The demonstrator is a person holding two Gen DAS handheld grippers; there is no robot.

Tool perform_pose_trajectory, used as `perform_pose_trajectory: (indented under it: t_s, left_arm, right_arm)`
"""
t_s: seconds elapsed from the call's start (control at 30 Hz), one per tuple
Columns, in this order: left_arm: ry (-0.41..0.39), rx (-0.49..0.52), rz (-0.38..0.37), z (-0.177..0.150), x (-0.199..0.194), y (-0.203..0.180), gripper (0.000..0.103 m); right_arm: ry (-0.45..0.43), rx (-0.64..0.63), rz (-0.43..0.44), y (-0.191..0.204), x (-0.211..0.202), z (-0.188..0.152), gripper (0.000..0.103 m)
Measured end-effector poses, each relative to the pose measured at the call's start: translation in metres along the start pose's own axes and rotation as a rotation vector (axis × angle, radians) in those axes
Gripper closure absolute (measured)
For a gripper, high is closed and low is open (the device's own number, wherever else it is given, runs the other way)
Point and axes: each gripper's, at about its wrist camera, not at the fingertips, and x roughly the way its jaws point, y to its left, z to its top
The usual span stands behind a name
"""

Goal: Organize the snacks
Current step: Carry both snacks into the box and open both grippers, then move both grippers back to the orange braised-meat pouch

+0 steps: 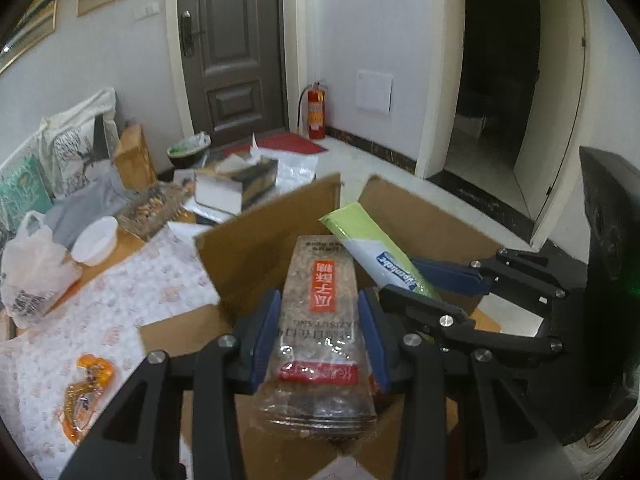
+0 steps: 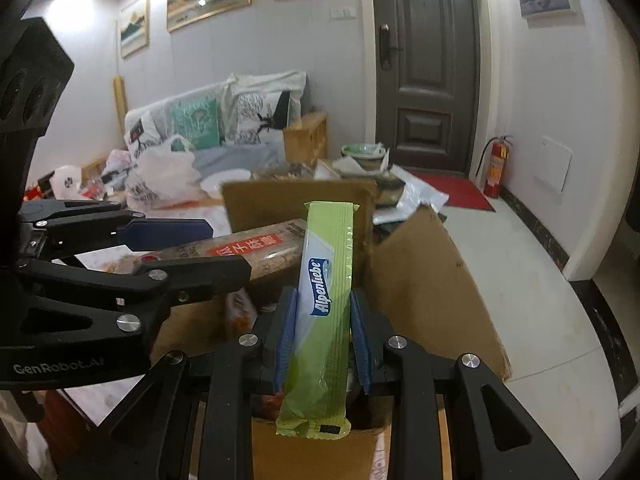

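- A lived-in room with a grey door; a cluttered worktop [image 1: 132, 280] under patterned paper carries a cardboard box [image 1: 256, 248].
- Left tool [image 1: 320, 332] pinches a clear sesame brittle pack [image 1: 320, 320]; right tool [image 2: 324, 336] pinches a green Alpenliebe candy stick [image 2: 324, 304], both over the open box.
- Judged step: dropping both in; next, lower past the upright flaps, which crowd the tools.
- An orange snack packet [image 1: 86, 392] waits on the worktop.

The left tongs [image 1: 319, 332] clamp a clear seed-brittle packet with a red label [image 1: 320, 320] between their blue pads, above an open cardboard box [image 1: 256, 248]. To the right, the right tongs [image 1: 436, 284] grip a green Alpenliebe packet [image 1: 372, 248] over the same box. An orange snack packet [image 1: 86, 392] lies on the patterned desk [image 1: 132, 280] at lower left.
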Motion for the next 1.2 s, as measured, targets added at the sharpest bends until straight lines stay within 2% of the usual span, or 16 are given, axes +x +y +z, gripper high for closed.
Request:
perform_pose_trajectory:
  t_s: [0.17, 0.4, 0.6, 0.77, 1.0, 1.2]
  left_arm:
    - [0.052, -0.018, 0.002, -0.004, 0.023, 0.006, 0.065]
    - [0.054, -0.03, -0.013, -0.006, 0.021, 0.013, 0.065]
    - [0.038, -0.033, -0.012, -0.01, 0.008, 0.018, 0.064]
    - [0.01, -0.044, -0.006, -0.015, -0.009, 0.024, 0.052]
    - [-0.034, -0.065, -0.003, -0.025, -0.041, 0.035, 0.05]
    - [-0.075, -0.103, 0.012, -0.039, -0.069, 0.056, 0.045]
  right_arm:
    - [0.049, -0.042, 0.014, -0.005, 0.023, -0.003, 0.081]
    - [0.051, -0.064, 0.007, 0.003, 0.025, -0.002, 0.08]
    - [0.043, -0.063, -0.006, 0.006, 0.022, 0.001, 0.079]
    - [0.043, -0.074, -0.026, 0.013, 0.013, 0.001, 0.075]
    - [0.061, -0.088, -0.011, 0.029, 0.007, 0.001, 0.074]
    - [0.04, -0.116, -0.038, 0.048, -0.008, 0.008, 0.073]
